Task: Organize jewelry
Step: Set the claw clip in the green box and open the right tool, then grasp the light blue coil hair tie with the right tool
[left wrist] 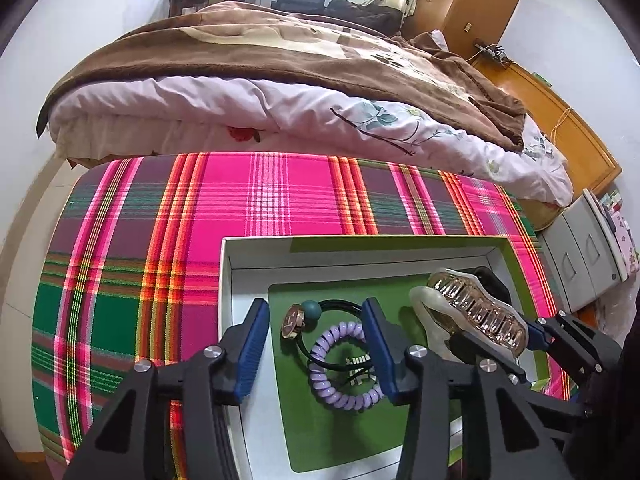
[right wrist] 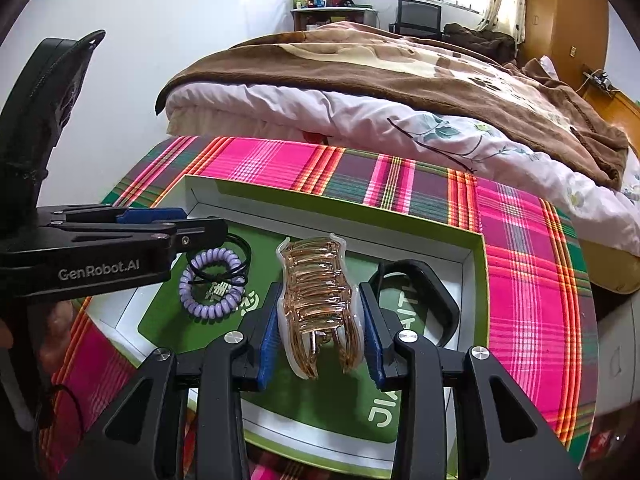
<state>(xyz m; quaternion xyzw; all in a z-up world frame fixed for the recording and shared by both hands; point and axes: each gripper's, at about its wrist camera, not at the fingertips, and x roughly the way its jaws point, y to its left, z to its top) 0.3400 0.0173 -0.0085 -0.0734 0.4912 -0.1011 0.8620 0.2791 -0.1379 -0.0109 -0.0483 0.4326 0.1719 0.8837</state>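
Here the step in hand appears to be the setting down of pieces into the shallow green-lined box [right wrist: 478,264] on the plaid-covered table [left wrist: 120,248], and doing it well likely means letting each piece come to rest on the liner, then drawing the jaws straight back so no pad snags it. The right gripper [right wrist: 322,330] has the rose-gold hair claw [right wrist: 320,300] standing between its jaws; the blue pads sit just beside its flanks, and whether they press on it or have let go cannot be told, so any withdrawal should be slow in case the claw tips. The left gripper [left wrist: 316,348] stands with its jaws released, gripping nothing: the lilac spiral hair tie [left wrist: 344,364] lies on the liner between and just below them, its right edge passing under the right pad, with a black elastic [left wrist: 336,308] carrying a teal bead [left wrist: 313,309] and a round rose-gold charm [left wrist: 295,320] just ahead of the left pad. The claw is translucent, ribbed with curved teeth and edged in milky white, so it is probably rigid and slick. A black band [right wrist: 432,292] lies in the box beyond the right gripper's right jaw.
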